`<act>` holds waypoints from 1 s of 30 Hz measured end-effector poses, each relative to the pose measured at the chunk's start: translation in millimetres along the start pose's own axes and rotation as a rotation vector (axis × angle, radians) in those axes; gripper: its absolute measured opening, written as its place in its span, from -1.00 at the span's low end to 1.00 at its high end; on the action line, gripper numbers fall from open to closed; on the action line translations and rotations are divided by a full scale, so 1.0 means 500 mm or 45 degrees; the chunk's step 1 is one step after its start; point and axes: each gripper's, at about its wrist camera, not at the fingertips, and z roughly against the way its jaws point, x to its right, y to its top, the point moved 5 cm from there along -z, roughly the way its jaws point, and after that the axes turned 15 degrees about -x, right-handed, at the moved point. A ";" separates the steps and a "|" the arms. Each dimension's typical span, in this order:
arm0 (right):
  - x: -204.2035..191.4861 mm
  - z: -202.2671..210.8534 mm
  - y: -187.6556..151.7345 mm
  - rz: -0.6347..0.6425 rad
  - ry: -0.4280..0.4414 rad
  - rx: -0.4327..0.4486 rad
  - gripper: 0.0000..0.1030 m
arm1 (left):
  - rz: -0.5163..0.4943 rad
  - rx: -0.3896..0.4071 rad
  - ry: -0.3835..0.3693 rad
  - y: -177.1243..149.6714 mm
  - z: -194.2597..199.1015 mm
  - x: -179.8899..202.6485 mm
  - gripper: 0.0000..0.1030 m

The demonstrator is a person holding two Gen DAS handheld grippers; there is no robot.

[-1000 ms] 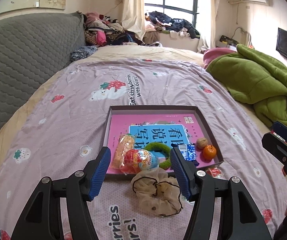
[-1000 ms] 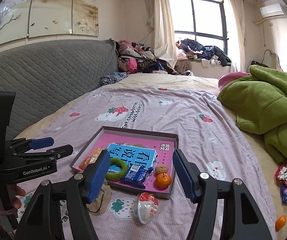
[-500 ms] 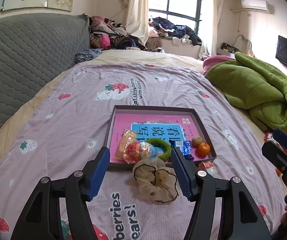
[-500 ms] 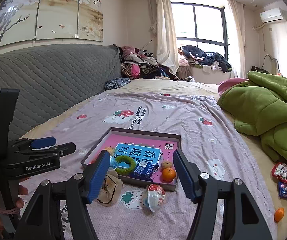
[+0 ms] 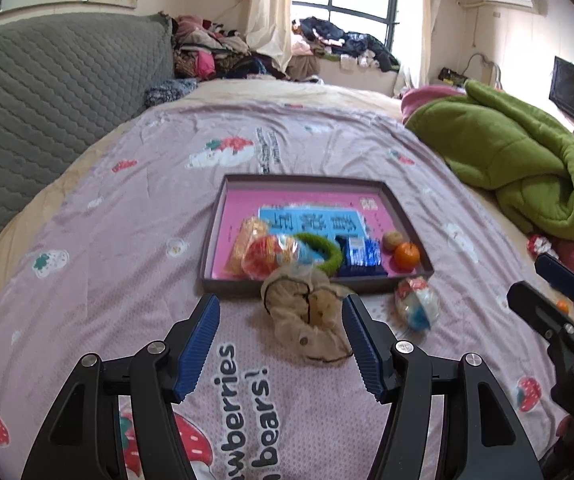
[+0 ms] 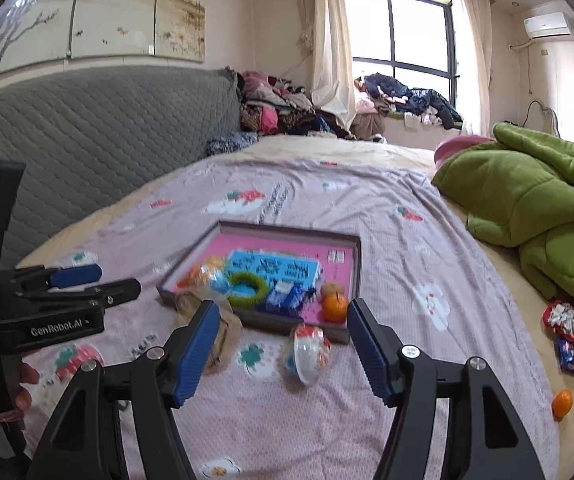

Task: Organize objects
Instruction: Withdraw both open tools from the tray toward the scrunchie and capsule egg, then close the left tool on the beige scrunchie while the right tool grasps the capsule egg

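Observation:
A shallow pink tray lies on the purple bedspread. It holds a green ring, a blue packet, an orange, a small brown ball and snack bags. A beige scrunchie lies just in front of the tray, between the tips of my open, empty left gripper. A red and white jelly cup lies in front of the tray's right corner, between the tips of my open, empty right gripper.
A green quilt is heaped on the bed's right side. A grey padded headboard runs along the left. Snack packets and a second orange lie at the bed's right edge. Clothes are piled by the window.
Both grippers have drawn back from the tray and stay open. The left view now shows the whole scrunchie ahead of its tips, and the jelly cup lies beside it.

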 end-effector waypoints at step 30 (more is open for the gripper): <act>0.048 -0.222 -0.077 -0.039 -0.094 -0.246 0.28 | 0.060 -0.230 -0.040 -0.021 -0.223 -0.004 0.27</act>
